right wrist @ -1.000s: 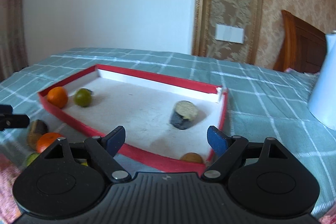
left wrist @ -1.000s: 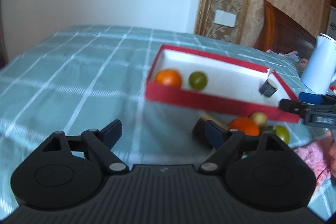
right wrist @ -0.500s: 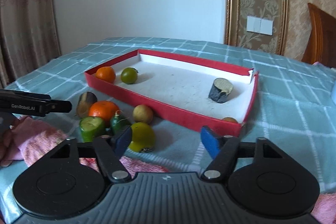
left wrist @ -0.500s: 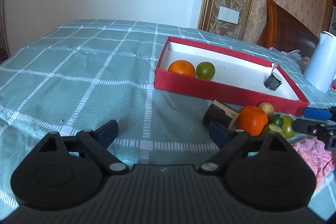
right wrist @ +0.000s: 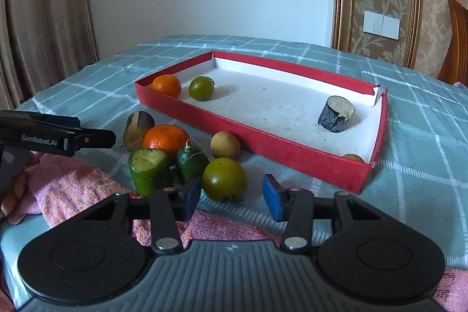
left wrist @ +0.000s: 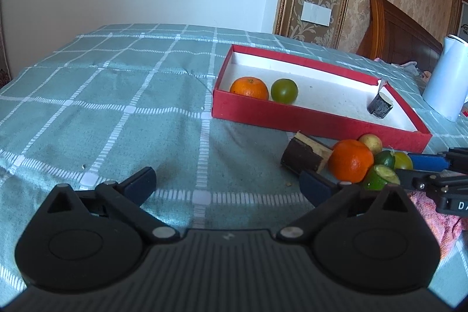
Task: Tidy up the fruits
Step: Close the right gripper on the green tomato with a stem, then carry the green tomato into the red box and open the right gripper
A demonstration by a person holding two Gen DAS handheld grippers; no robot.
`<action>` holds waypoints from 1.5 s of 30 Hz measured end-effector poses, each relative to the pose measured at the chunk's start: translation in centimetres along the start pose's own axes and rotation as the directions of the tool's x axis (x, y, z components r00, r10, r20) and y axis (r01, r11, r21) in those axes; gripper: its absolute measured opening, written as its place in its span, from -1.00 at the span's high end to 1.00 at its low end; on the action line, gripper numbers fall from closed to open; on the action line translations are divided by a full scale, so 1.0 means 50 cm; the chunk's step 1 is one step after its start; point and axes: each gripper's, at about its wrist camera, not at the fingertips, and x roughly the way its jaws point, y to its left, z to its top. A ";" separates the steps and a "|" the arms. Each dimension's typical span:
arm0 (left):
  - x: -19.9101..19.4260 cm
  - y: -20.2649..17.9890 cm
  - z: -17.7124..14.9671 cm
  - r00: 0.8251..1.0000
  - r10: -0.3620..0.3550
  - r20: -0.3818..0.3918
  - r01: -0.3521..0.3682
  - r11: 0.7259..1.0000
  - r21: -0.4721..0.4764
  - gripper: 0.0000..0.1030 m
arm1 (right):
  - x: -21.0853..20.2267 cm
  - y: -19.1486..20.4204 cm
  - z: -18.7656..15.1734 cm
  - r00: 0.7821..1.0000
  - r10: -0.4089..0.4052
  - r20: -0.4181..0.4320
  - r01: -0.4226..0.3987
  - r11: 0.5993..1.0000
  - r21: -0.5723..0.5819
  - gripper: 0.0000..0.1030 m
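A red tray holds an orange, a green tomato, a dark cut piece and a small brown fruit. In front of it lies a pile: an orange, a brown cut piece, a green cut piece, a small green fruit, a tan fruit and an olive tomato. My right gripper is open, its jaws just short of the olive tomato. My left gripper is open and empty, left of the pile.
A pink towel lies under the near side of the pile. A white kettle stands right of the tray. The checked green cloth covers the table. A wooden chair back is behind.
My right gripper pulled back from over the tray and lowered toward the olive tomato in the pile. My left gripper drew back and levelled off beside the pile.
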 end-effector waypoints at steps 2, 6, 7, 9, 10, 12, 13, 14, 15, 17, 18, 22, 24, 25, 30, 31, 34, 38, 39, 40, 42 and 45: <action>0.000 0.000 0.000 1.000 0.000 -0.002 0.000 1.000 0.000 -1.00 | -0.001 0.003 0.001 1.000 -0.012 0.008 0.012 1.000 -0.007 0.14; 0.002 0.000 0.000 1.000 0.001 -0.009 -0.001 1.000 0.001 -1.00 | 0.002 0.010 -0.001 1.000 -0.009 0.008 0.009 1.000 -0.025 0.35; 0.002 0.000 0.000 1.000 0.001 -0.009 -0.001 1.000 0.002 -1.00 | 0.002 0.013 -0.001 1.000 -0.015 0.011 0.015 0.999 -0.036 0.35; 0.002 0.000 -0.001 1.000 0.001 -0.011 -0.001 1.000 0.004 -1.00 | 0.002 0.016 -0.003 1.000 -0.019 0.016 0.020 0.999 -0.046 0.35; 0.002 0.000 -0.001 1.000 0.001 -0.010 -0.001 1.000 0.004 -1.00 | 0.002 0.015 -0.004 1.000 -0.017 0.018 0.018 0.999 -0.040 0.36; 0.002 0.000 -0.001 1.000 0.001 -0.011 -0.001 1.000 0.005 -1.00 | 0.000 0.012 -0.005 1.000 -0.014 0.021 0.015 1.000 -0.024 0.36; 0.002 -0.001 -0.001 1.000 0.001 -0.011 -0.001 1.000 0.005 -1.00 | -0.001 0.011 -0.005 1.000 -0.018 0.023 0.019 1.000 -0.020 0.36; 0.002 -0.001 -0.001 1.000 0.000 -0.011 0.000 1.000 0.005 -1.00 | -0.004 0.011 -0.005 0.999 -0.024 0.028 0.024 1.000 -0.018 0.36; 0.002 -0.001 -0.001 1.000 0.000 -0.011 0.000 1.000 0.004 -1.00 | -0.008 0.009 -0.005 0.999 -0.029 0.036 0.029 0.999 -0.015 0.36; 0.002 -0.001 -0.001 1.000 0.000 -0.011 0.000 1.000 0.005 -1.00 | -0.019 0.004 -0.002 0.998 -0.035 0.059 0.035 0.999 0.002 0.36; 0.003 -0.001 -0.001 1.000 0.001 -0.011 -0.001 1.000 0.005 -1.00 | -0.025 0.000 0.001 0.997 -0.036 0.069 0.035 0.999 0.009 0.36; 0.002 -0.002 -0.002 1.000 -0.001 -0.011 0.001 1.000 0.007 -1.00 | -0.040 -0.017 0.012 0.993 -0.061 0.098 0.059 0.998 0.030 0.36; 0.002 -0.002 -0.002 1.000 0.000 -0.011 0.001 1.000 0.007 -1.00 | -0.043 -0.030 0.020 0.992 -0.072 0.106 0.067 0.997 0.048 0.36; 0.002 -0.002 -0.002 1.000 0.000 -0.011 0.000 1.000 0.007 -1.00 | -0.043 -0.037 0.025 0.991 -0.079 0.111 0.073 0.996 0.056 0.36; 0.002 -0.002 -0.001 1.000 0.000 -0.011 0.001 1.000 0.007 -1.00 | -0.026 -0.073 0.052 0.985 -0.129 0.116 0.119 0.989 0.090 0.36; 0.002 -0.002 -0.001 1.000 0.000 -0.011 0.001 1.000 0.006 -1.00 | -0.018 -0.081 0.057 0.984 -0.140 0.113 0.130 0.987 0.097 0.36; 0.002 -0.002 -0.002 1.000 0.000 -0.012 0.000 1.000 0.008 -1.00 | 0.008 -0.100 0.072 0.983 -0.160 0.089 0.150 0.983 0.105 0.36; 0.002 -0.003 -0.002 1.000 0.000 -0.012 0.000 1.000 0.008 -1.00 | 0.047 -0.119 0.085 0.982 -0.183 0.053 0.176 0.978 0.114 0.36; 0.002 -0.003 -0.002 1.000 0.000 -0.012 0.000 1.000 0.008 -1.00 | 0.057 -0.123 0.088 0.982 -0.185 0.041 0.179 0.977 0.113 0.36; 0.002 -0.003 -0.002 1.000 0.001 -0.012 -0.001 1.000 0.009 -1.00 | 0.065 -0.125 0.089 0.982 -0.186 0.030 0.182 0.977 0.111 0.36; 0.002 -0.002 -0.002 1.000 0.000 -0.012 0.000 1.000 0.009 -1.00 | 0.081 -0.130 0.092 0.983 -0.186 0.007 0.184 0.977 0.109 0.36; 0.002 -0.003 -0.002 1.000 0.000 -0.012 0.000 1.000 0.008 -1.00 | 0.096 -0.131 0.092 0.982 -0.187 -0.014 0.187 0.976 0.107 0.36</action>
